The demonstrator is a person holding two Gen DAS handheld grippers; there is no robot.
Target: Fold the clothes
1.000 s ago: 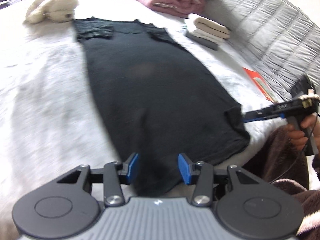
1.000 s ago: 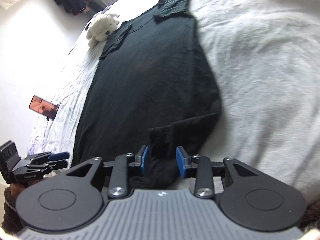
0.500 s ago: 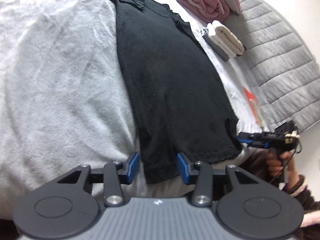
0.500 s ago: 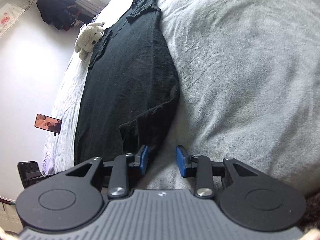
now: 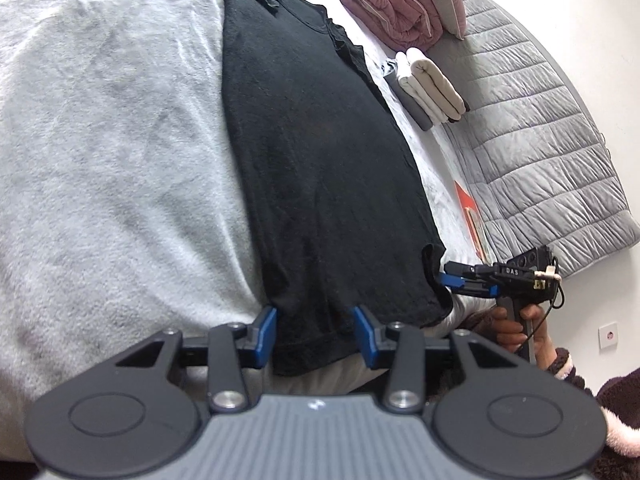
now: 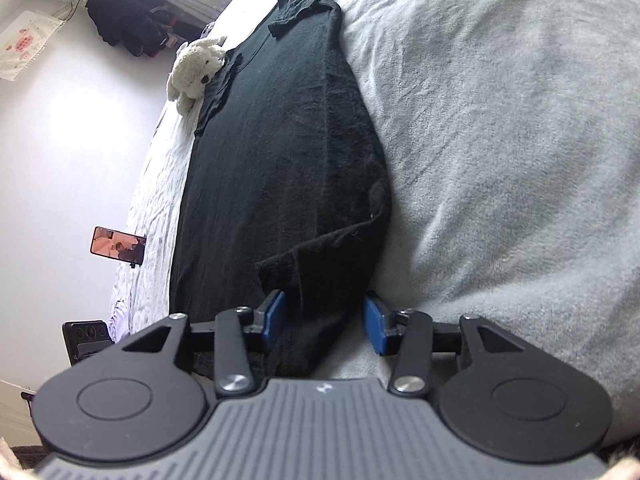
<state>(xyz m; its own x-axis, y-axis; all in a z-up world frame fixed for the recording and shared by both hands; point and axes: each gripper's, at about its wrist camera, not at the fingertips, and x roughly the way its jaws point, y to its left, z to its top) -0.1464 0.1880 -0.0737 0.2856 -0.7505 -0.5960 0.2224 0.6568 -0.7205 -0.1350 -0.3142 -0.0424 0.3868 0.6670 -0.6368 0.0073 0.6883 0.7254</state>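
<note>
A black T-shirt [image 5: 320, 152] lies flat and lengthwise on the grey blanket [image 5: 112, 140], collar at the far end. My left gripper [image 5: 316, 332] is low at the shirt's near hem. Its blue pads [image 5: 266, 332] stand apart, with the left hem corner lying loose between them. My right gripper [image 6: 325, 322] is at the other hem corner [image 6: 320, 264]. Its jaws are opening, the fabric lies between them and the pads do not press on it. In the left wrist view a hand holds the right gripper [image 5: 460, 278], its tips at the shirt's right edge.
A stack of folded cream and grey clothes [image 5: 430, 88], a rolled pink duvet [image 5: 396, 4] and a grey quilt [image 5: 540, 140] lie along the right side. A red flat item [image 5: 474, 216] lies beside the quilt. A plush toy [image 6: 196, 72] sits near the collar, and a phone [image 6: 118, 246] stands at the left bed edge.
Both grippers have sunk and rolled toward the near hem, so the shirt now runs steeply away. The right jaws have widened and now straddle the hem corner.
</note>
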